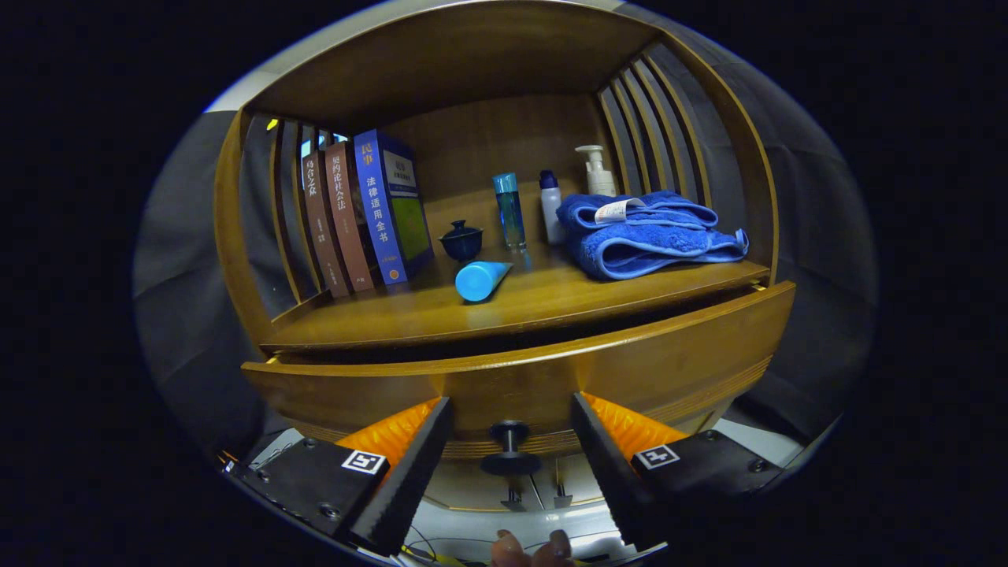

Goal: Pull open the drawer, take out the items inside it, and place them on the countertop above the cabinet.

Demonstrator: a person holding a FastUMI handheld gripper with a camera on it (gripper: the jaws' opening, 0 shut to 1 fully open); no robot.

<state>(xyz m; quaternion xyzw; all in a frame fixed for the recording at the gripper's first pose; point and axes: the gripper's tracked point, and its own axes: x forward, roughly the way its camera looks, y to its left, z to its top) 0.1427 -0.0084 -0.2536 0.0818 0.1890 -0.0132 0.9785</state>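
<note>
Drawer knob (509,445) sits between the claw's (510,409) wide-spread fingers — untouched.

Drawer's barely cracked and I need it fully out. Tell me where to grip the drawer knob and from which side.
Grip the narrow stem of the drawer knob, just behind its round cap, coming straight on from the front. The gripper is open with a finger on each side of the knob, not touching it. The wider cap should keep the closed fingers from slipping off as the drawer front is pulled.
</note>
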